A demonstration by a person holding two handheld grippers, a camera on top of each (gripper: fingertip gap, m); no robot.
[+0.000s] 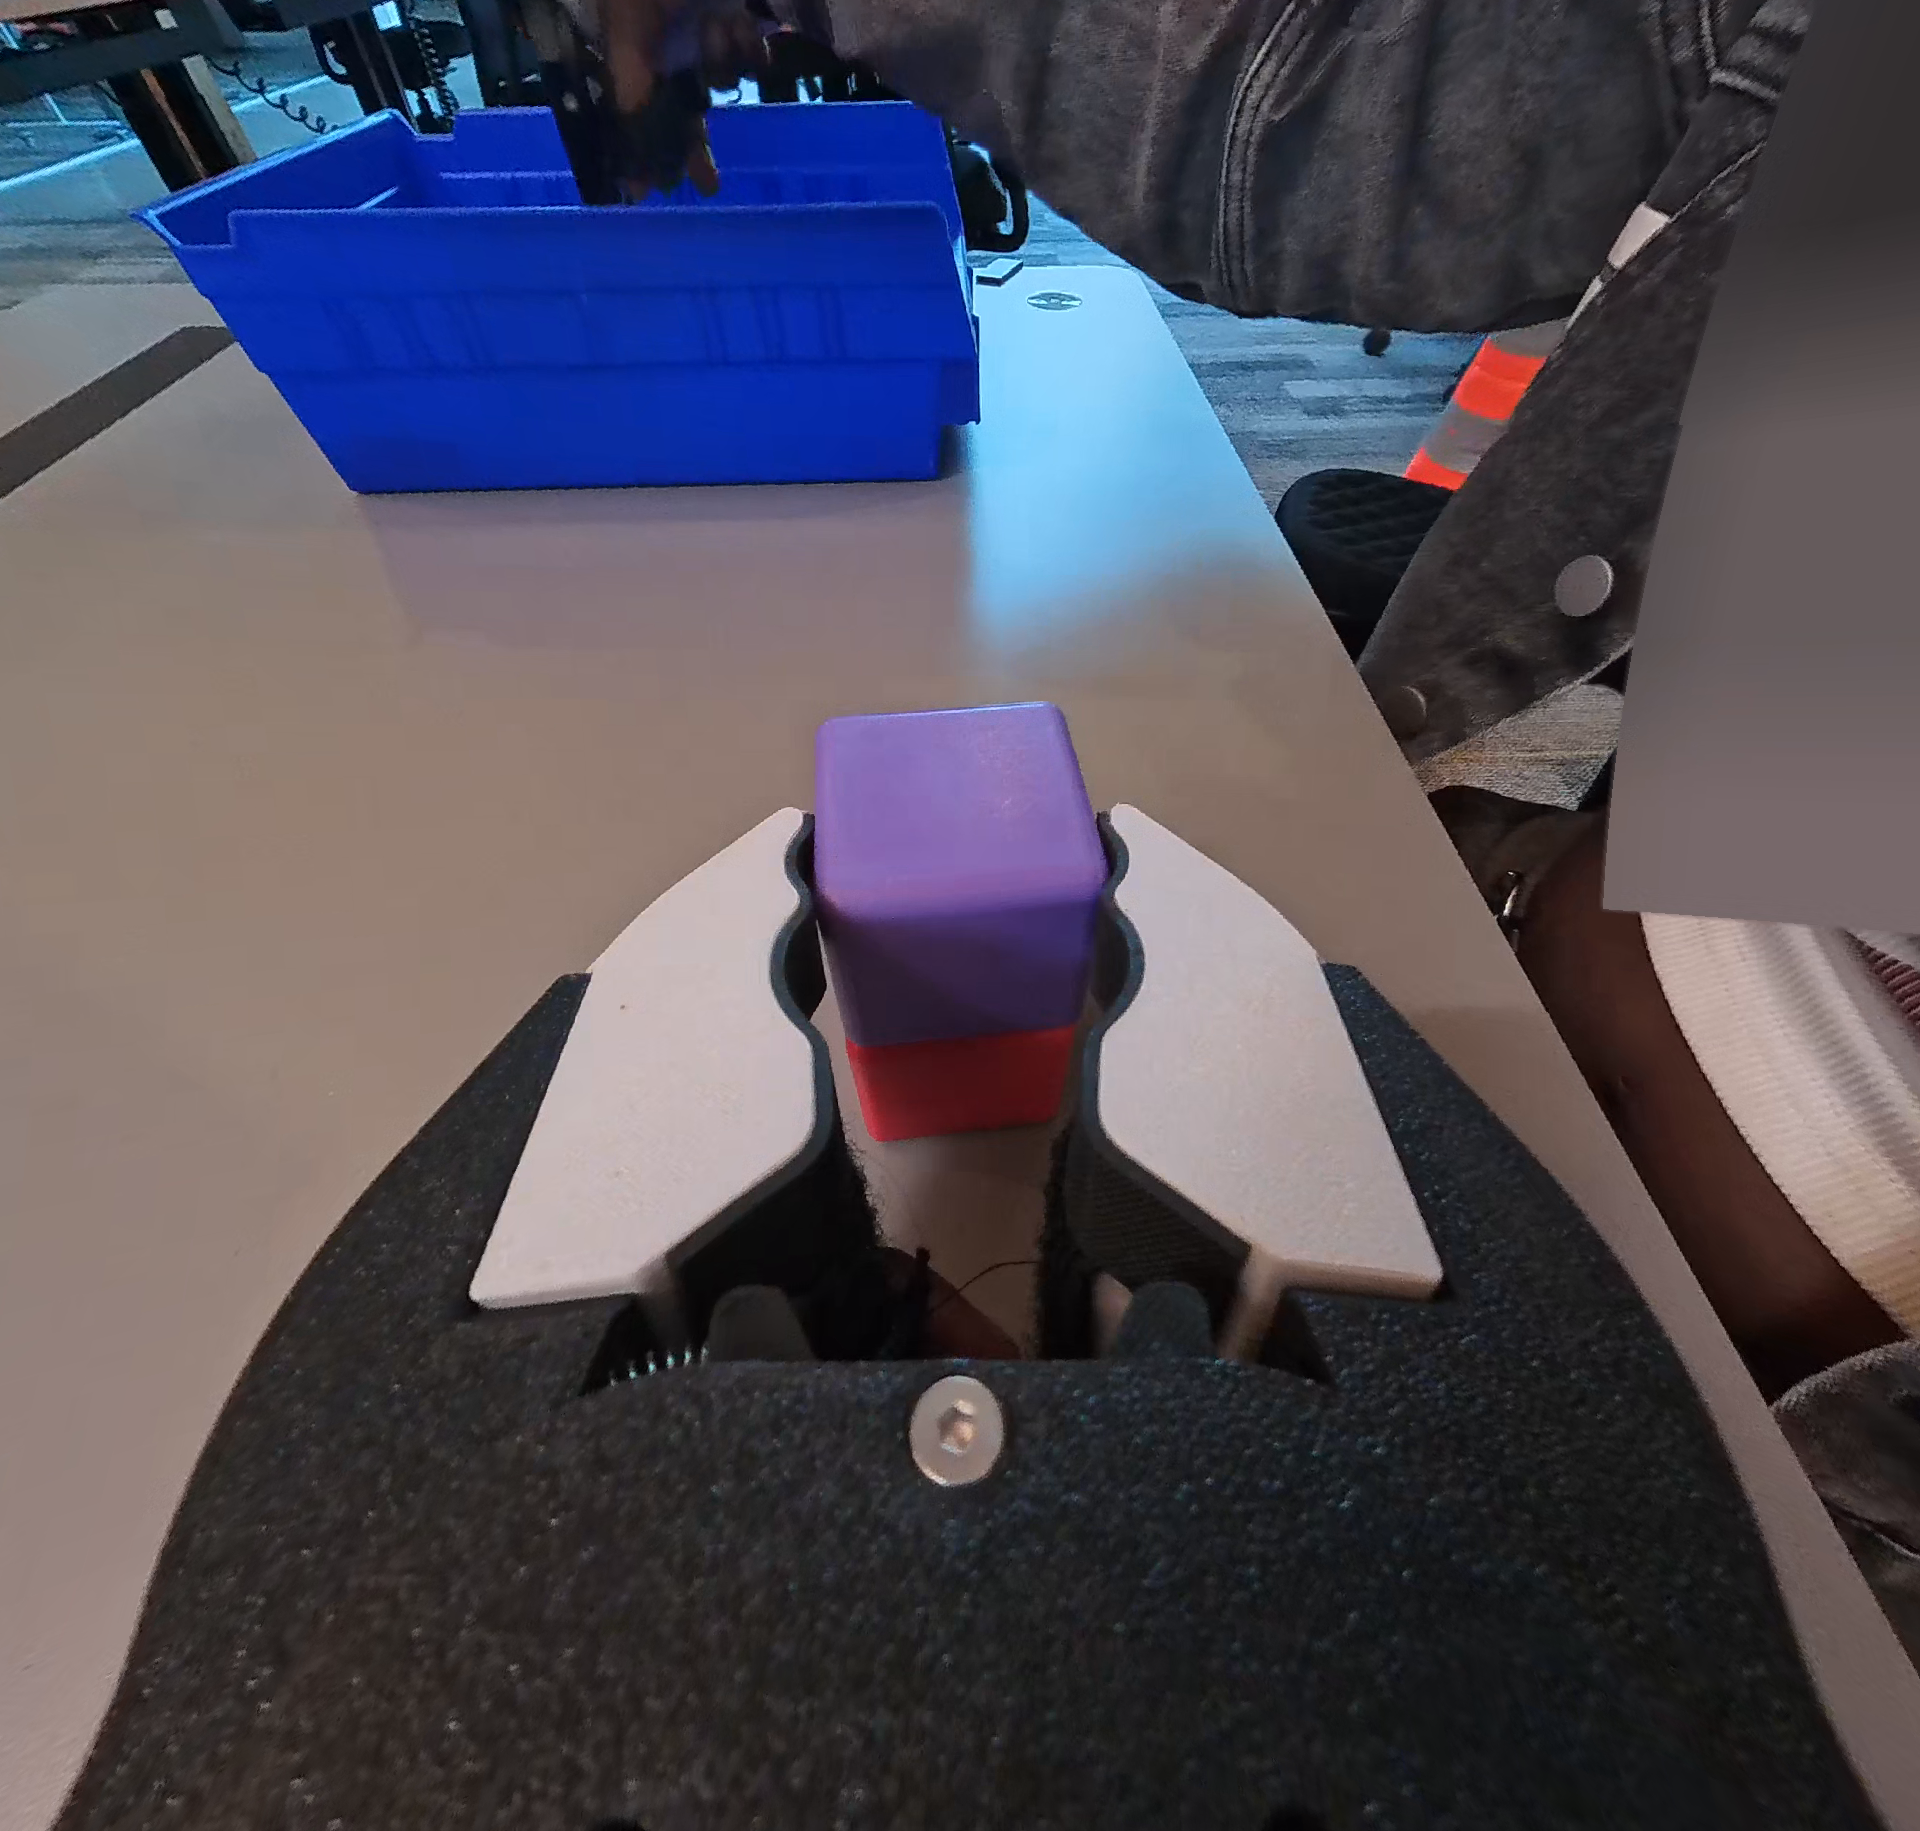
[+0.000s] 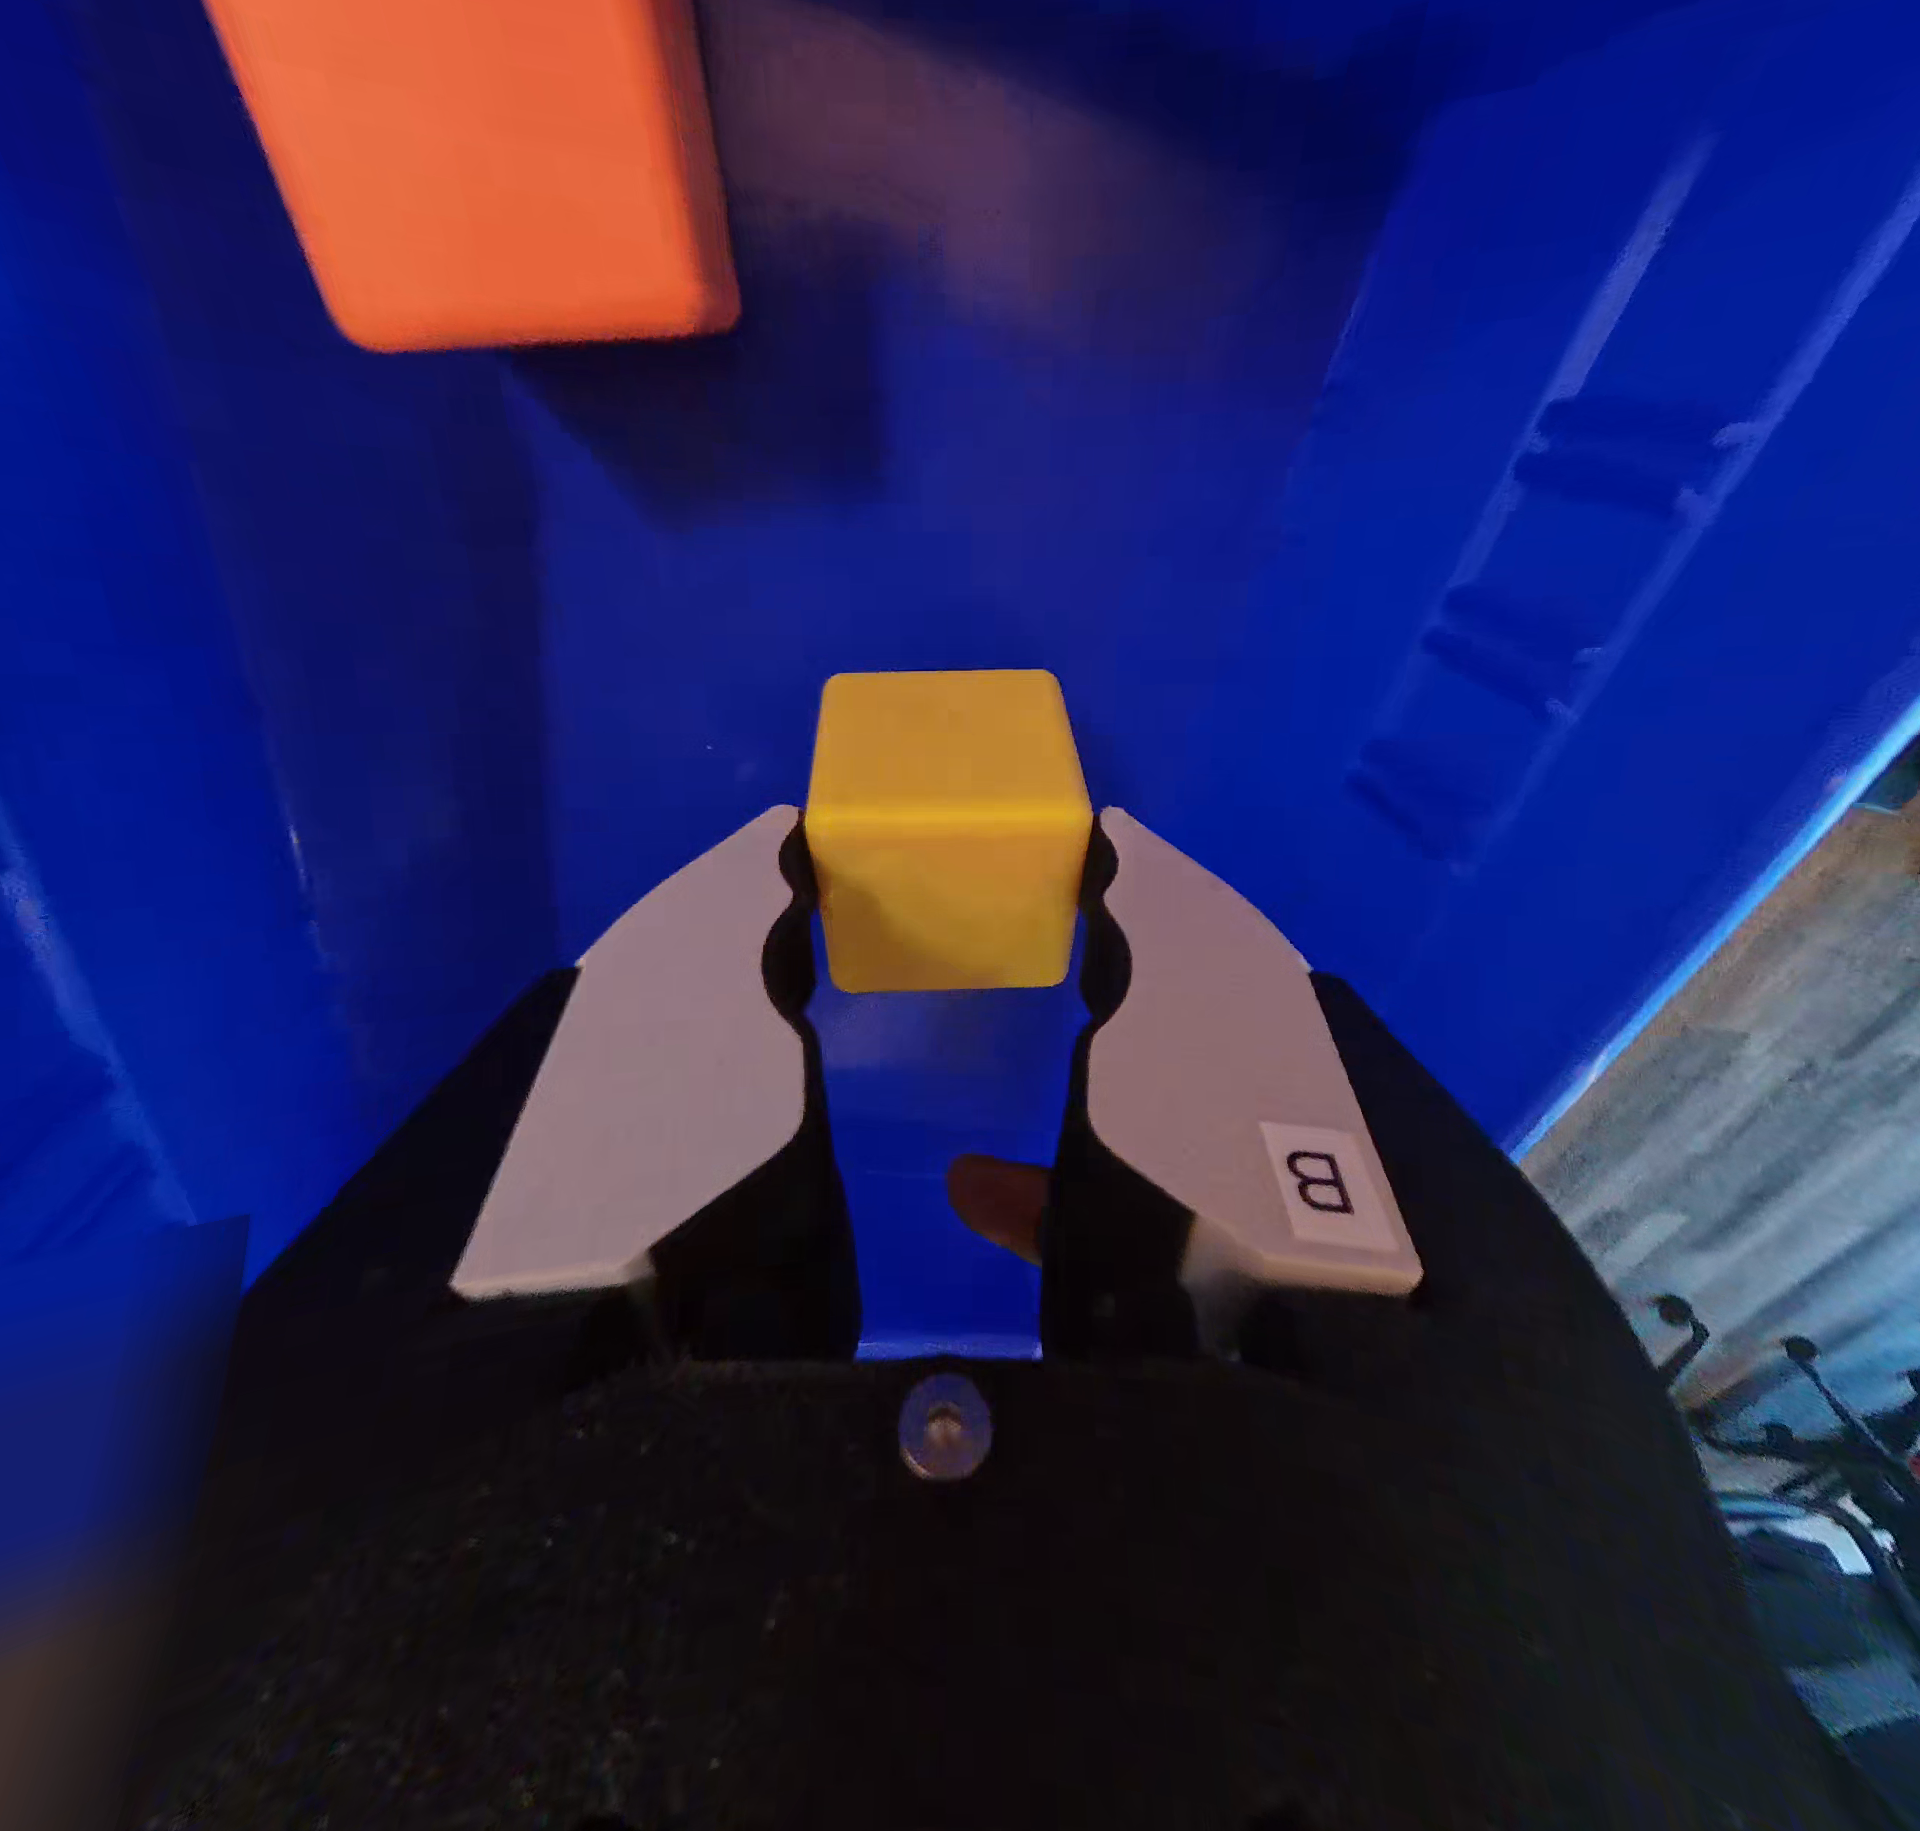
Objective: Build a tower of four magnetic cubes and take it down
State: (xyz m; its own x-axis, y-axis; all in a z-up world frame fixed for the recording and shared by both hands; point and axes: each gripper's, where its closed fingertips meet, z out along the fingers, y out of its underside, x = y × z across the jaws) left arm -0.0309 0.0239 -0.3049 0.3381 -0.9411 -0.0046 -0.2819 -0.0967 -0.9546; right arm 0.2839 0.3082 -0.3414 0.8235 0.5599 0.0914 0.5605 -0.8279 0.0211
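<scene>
Gripping the purple cube (image 1: 956, 877) stacked on the red cube (image 1: 961, 1085), my left gripper (image 1: 956, 846) sits on the table (image 1: 520, 742). At twelve o'clock the blue bin (image 1: 623, 327) walls in my right gripper (image 2: 948, 846), clamped on a yellow cube (image 2: 945, 836), an orange cube (image 2: 468, 119) at eleven.

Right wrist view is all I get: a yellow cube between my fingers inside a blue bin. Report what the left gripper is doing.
Observer: The left gripper grips a purple cube on the table.
Operator: Say what's under it.
Observer: A red cube, stacked directly beneath the purple one.
Operator: Place the bin for me.
Observer: The blue bin stands on the table beyond that stack, apart from it.
</scene>
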